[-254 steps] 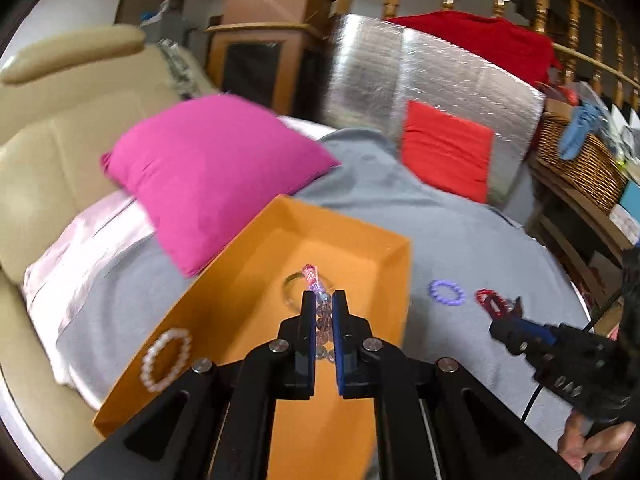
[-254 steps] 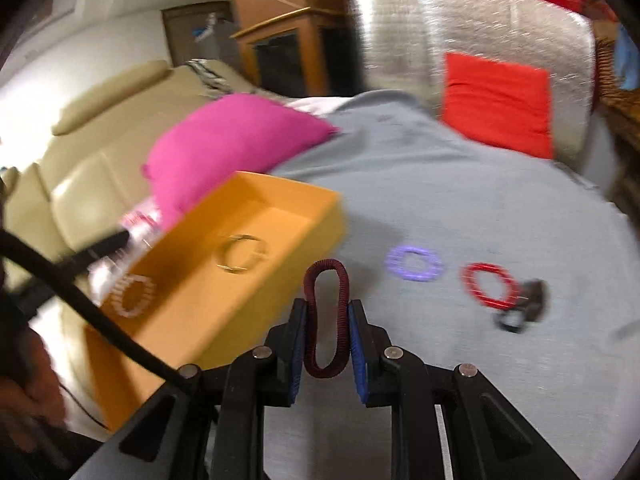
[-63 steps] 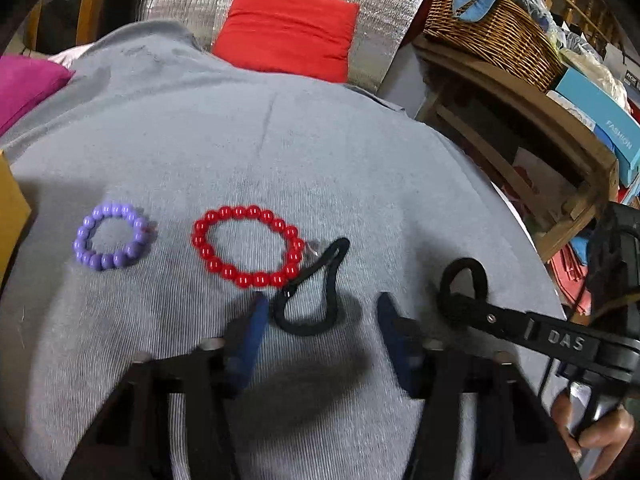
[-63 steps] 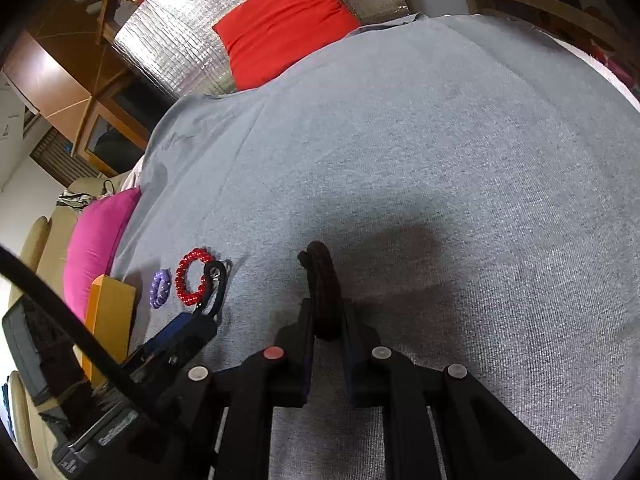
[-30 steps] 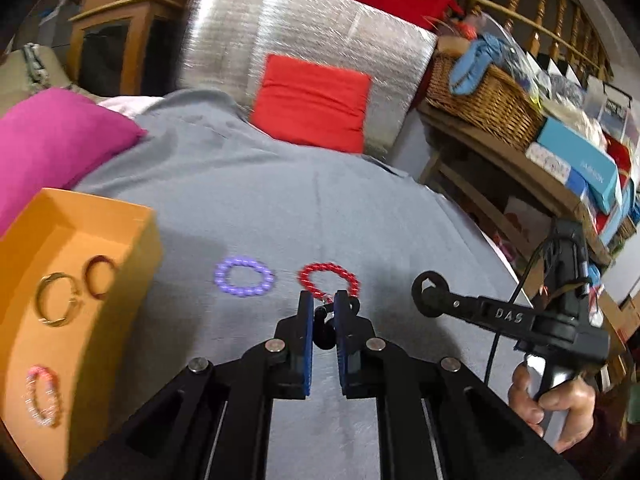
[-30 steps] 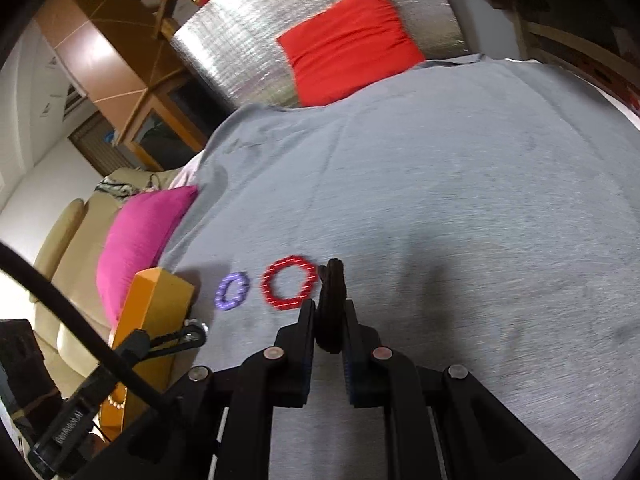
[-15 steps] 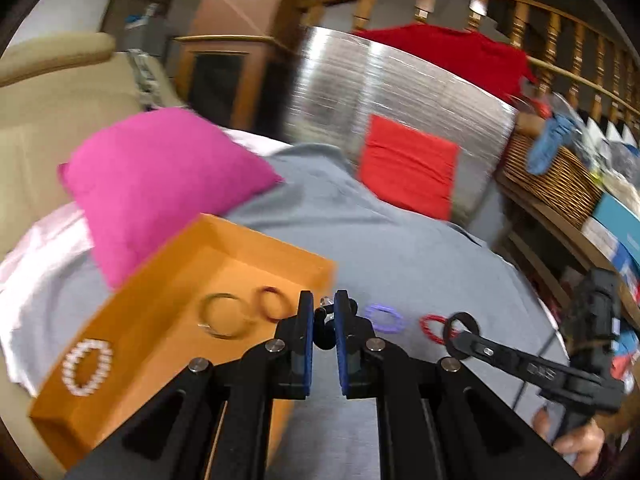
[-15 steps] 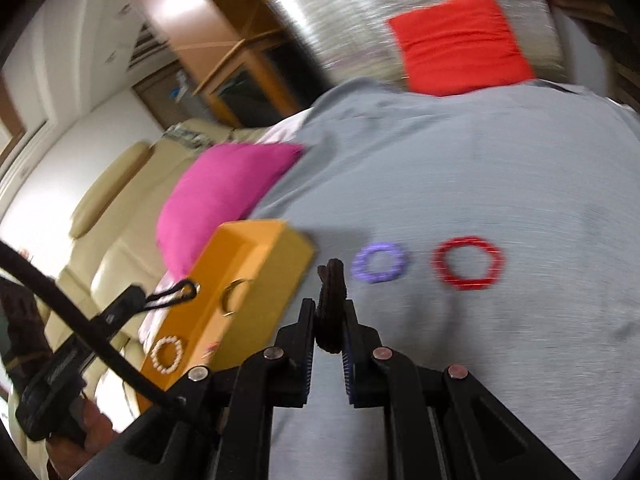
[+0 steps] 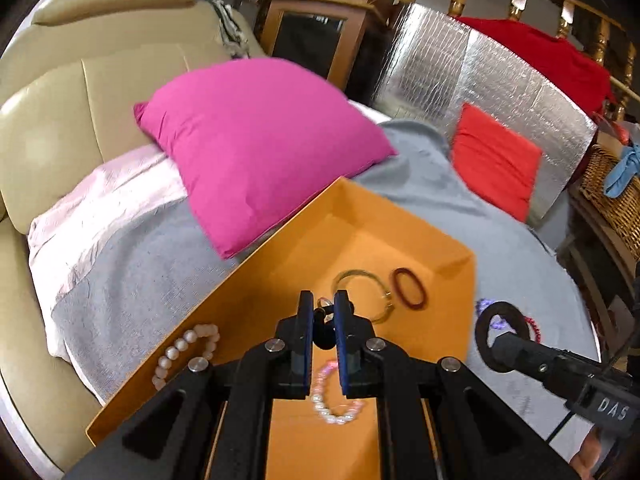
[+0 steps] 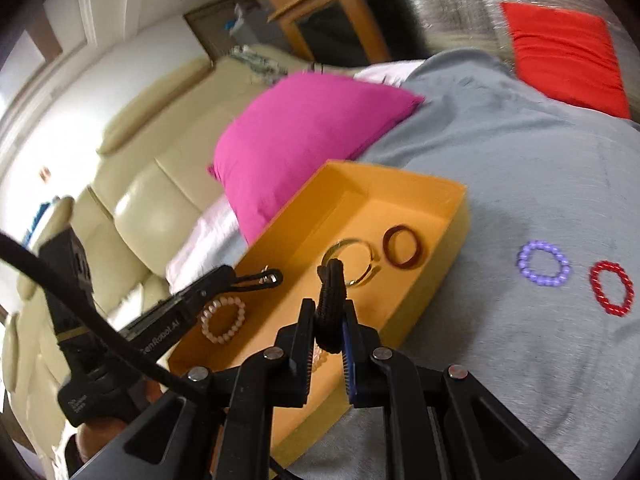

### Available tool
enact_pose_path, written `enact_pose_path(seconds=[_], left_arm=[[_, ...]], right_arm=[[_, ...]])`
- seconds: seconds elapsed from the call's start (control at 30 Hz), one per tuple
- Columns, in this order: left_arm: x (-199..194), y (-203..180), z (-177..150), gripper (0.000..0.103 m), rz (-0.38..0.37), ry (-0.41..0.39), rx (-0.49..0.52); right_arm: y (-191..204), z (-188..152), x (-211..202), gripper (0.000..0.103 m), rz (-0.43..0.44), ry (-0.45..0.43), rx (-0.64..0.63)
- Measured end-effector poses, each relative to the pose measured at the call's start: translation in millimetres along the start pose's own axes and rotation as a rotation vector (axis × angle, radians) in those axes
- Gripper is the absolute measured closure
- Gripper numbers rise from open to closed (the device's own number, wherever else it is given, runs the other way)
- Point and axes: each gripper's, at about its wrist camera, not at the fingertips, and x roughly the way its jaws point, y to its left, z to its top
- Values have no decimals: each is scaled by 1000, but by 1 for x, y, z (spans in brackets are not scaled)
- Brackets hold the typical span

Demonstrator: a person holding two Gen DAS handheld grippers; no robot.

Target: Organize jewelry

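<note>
An orange box [image 9: 448,240] lies on a grey cloth and also shows in the right wrist view [image 10: 456,216]. In it lie a gold bangle [image 9: 360,294], a dark red ring [image 9: 408,282], a pale bead bracelet [image 9: 186,350] and a pink-white bead bracelet [image 9: 334,396]. My left gripper [image 9: 320,320] is shut on a black hair tie [image 9: 322,330] above the box. My right gripper [image 10: 326,320] is shut on a black ring [image 10: 332,300], held over the box's near side. A purple bracelet [image 10: 543,263] and a red bracelet [image 10: 611,288] lie on the cloth right of the box.
A pink cushion [image 9: 256,144] lies behind the box against a cream sofa [image 9: 60,92]. A red cushion [image 9: 496,160] leans on a silver foil panel [image 9: 480,68]. A wicker basket [image 9: 612,196] stands at the far right.
Both grippers have swung left from the cloth to above the orange box, each still holding its black band. The purple and red bracelets stay on the cloth.
</note>
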Motion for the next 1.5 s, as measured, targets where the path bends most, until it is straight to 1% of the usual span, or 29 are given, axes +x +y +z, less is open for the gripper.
enact_pose_path(seconds=[0.17,0.23,0.3,0.4,0.47,0.5,0.53,0.7,0.77,0.83,0.93,1.03,1.1,1.17,1.27,1.37,1.4,1.47,1.5], left_arm=[[21,2,-4,93,21,81,6],[25,1,-5,93,35,97,13],[27,0,-5,92,52,104,16],[29,2,-5,90,70,113,6],[30,4,-4,87,92,118,-1],[32,5,-2,87,93,118,-4],[32,5,-2,87,93,116,-5],[30,6,-1,83,97,108,-6],[29,5,-1,80,101,96,-1],[27,2,0,80,101,77,7],[20,-6,3,79,105,30,23],[13,-16,4,77,106,-15,46],[8,-26,5,75,111,-50,69],[3,-35,5,63,117,-80,89],[-4,-48,5,56,125,-121,123],[-7,-60,4,49,129,-139,138],[-8,-65,3,49,122,-141,138],[-8,-73,0,42,101,-137,142],[-7,-79,-1,41,92,-135,147]], right_arm=[[7,3,30,90,-49,98,-16],[6,5,38,90,-63,129,-21],[6,8,46,89,-92,148,-38],[6,10,52,89,-106,173,-46],[5,11,52,85,-111,183,-41],[4,11,53,82,-112,189,-34],[3,11,53,81,-115,188,-28],[-4,14,46,81,-90,156,10],[-6,15,39,81,-100,133,3],[-8,16,31,81,-105,112,-2],[-18,16,15,81,-115,77,2],[-35,14,-5,81,-124,38,26],[-50,9,-20,81,-147,15,44],[-66,3,-33,81,-163,2,71],[-92,-9,-54,81,-190,-19,113],[-120,-25,-73,81,-230,-36,161],[-129,-31,-79,81,-243,-40,177],[-142,-42,-89,81,-267,-44,196],[-149,-49,-94,81,-278,-46,203]])
